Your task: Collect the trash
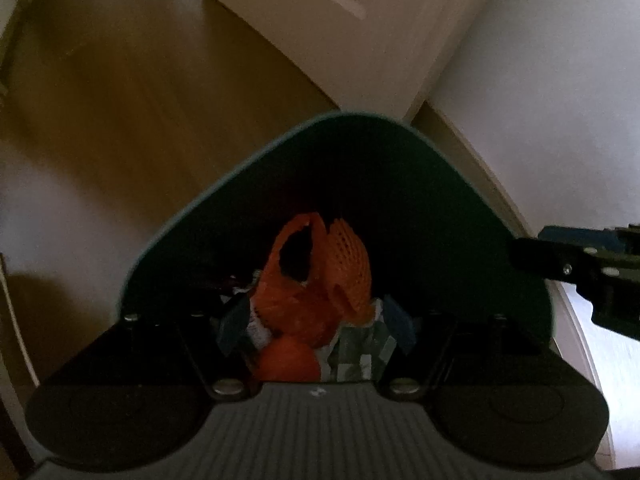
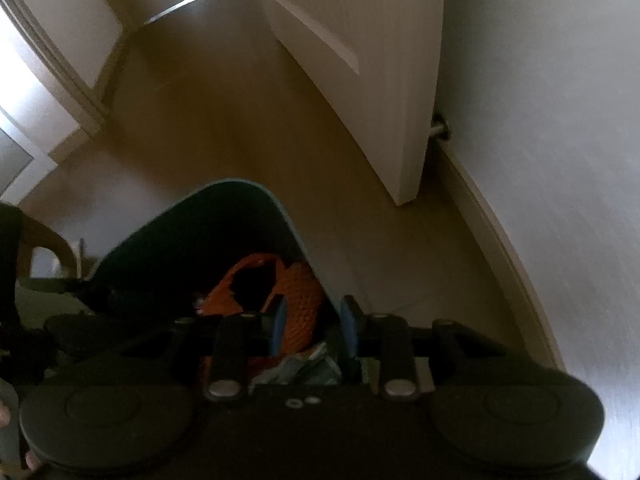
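- A dark green bin (image 1: 420, 208) stood on the wooden floor (image 1: 140, 112) near a white door (image 2: 360, 60) and a pale wall (image 2: 540, 120), its mouth open straight below both tools; the trash lay down inside it, under the jaws rather than ahead of them.
- The left gripper (image 1: 316, 324) pointed steeply down over the middle of the bin's mouth, so it looked the nearer of the two to the heap; its jaws stood wide apart with nothing pinched between them.
- The right gripper (image 2: 312, 324) hung at the bin's right rim, the rim's edge running up between its blue-padded fingers (image 2: 278, 328); its jaws were only part way apart and, as far as I could see, pressed on nothing.
- An orange mesh net (image 1: 344, 268) topped the heap, bunched and slack, its long side rising toward the far wall of the bin; it looked light and easily snagged.
- Beside and beneath it sat crumpled printed wrappers (image 1: 360, 356), pale green and white, too dim to read.
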The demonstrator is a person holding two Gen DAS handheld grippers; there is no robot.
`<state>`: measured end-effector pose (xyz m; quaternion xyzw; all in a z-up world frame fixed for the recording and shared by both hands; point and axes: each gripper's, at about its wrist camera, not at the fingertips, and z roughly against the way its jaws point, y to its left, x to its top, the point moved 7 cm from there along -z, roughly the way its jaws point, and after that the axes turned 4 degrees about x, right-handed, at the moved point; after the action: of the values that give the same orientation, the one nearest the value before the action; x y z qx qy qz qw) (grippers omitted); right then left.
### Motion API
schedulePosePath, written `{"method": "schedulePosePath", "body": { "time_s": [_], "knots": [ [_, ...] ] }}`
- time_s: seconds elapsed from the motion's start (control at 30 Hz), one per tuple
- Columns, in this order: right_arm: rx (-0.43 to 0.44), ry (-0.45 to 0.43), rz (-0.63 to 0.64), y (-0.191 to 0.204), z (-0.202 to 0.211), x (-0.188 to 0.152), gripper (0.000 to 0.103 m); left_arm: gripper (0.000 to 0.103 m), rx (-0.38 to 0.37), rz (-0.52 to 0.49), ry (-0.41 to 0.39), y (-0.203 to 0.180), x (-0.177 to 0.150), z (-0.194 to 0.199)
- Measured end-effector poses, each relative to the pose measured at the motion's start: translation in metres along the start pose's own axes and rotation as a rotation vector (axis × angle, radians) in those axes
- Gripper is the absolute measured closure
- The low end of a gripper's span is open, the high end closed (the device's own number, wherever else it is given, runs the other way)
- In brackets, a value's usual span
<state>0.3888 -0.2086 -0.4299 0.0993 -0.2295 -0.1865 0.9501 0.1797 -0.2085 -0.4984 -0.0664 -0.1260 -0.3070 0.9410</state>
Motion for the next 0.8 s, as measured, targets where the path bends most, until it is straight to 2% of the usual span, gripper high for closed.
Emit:
{"method": "schedulePosePath", "body": {
  "time_s": [0.23,0.4,0.47,0.53,0.6,0.73,0.8],
  "knots": [
    [0.031,-0.079,0.011,0.014,0.041,-0.016,0.072,0.03,0.029,-0.03,-0.117,0.011,-0.023,0.053],
    [0.075,-0.136,0.03,0.03,0.066,-0.033,0.067,0.03,0.053,-0.036,-0.187,0.024,-0.042,0.097],
    [0.095,-0.168,0.026,0.035,0.077,-0.041,0.054,0.03,0.06,-0.036,-0.21,0.028,-0.054,0.109],
    [0.116,-0.193,0.036,0.041,0.085,-0.048,0.05,0.03,0.055,-0.027,-0.227,0.032,-0.064,0.121],
    [0.138,-0.224,0.049,0.047,0.095,-0.055,0.04,0.03,0.047,-0.013,-0.24,0.034,-0.074,0.131],
    [0.165,-0.293,0.068,0.054,0.116,-0.068,0.032,0.03,0.034,-0.009,-0.277,0.037,-0.09,0.154],
    [0.175,-0.318,0.076,0.056,0.119,-0.072,0.024,0.029,0.015,-0.017,-0.298,0.037,-0.096,0.159]
  ]
}}
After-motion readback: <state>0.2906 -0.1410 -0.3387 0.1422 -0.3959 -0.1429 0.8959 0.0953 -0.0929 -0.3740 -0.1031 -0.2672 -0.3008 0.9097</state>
